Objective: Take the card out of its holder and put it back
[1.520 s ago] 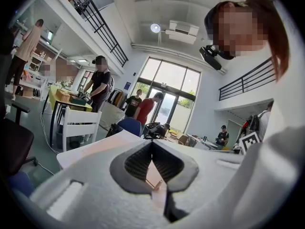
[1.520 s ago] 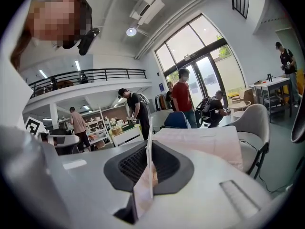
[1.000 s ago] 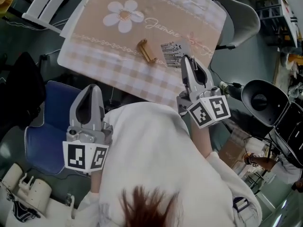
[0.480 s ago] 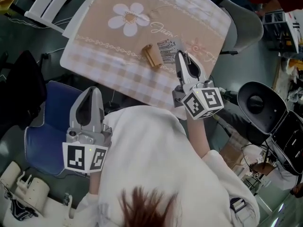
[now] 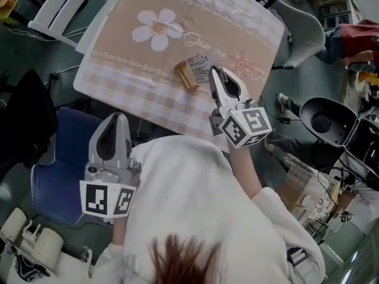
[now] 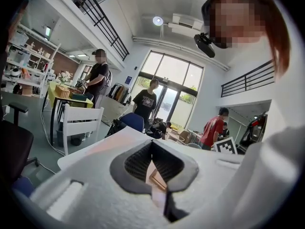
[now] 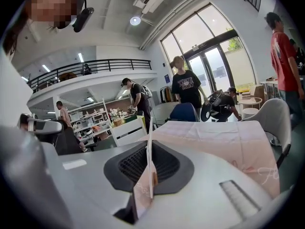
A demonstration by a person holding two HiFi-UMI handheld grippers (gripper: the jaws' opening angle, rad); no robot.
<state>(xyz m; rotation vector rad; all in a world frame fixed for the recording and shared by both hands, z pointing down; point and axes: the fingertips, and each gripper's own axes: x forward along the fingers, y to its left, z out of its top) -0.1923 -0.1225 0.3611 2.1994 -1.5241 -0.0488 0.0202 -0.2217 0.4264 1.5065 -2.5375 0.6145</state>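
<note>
Blue chair [image 5: 56,176] sits far left. Left hand-held gripper [image 5: 116,118] is clenched, empty, off the table [image 5: 237,16]. Wooden holder [image 5: 185,76] lies on the cloth with its long axis diagonal. Card [image 5: 197,65] is just right of it, on edge, pinched by the right hand-held gripper [image 5: 214,74]; can't tell if slotted. Grey chair [image 5: 305,31] stands far right.

open tablecloth [image 5: 127,78] left of holder [image 5: 185,74], grey chair [image 5: 305,31] at right

Script "Jas…ne" on tablecloth [image 5: 237,16], barcode on card [image 5: 198,65], nos. illegible
</note>
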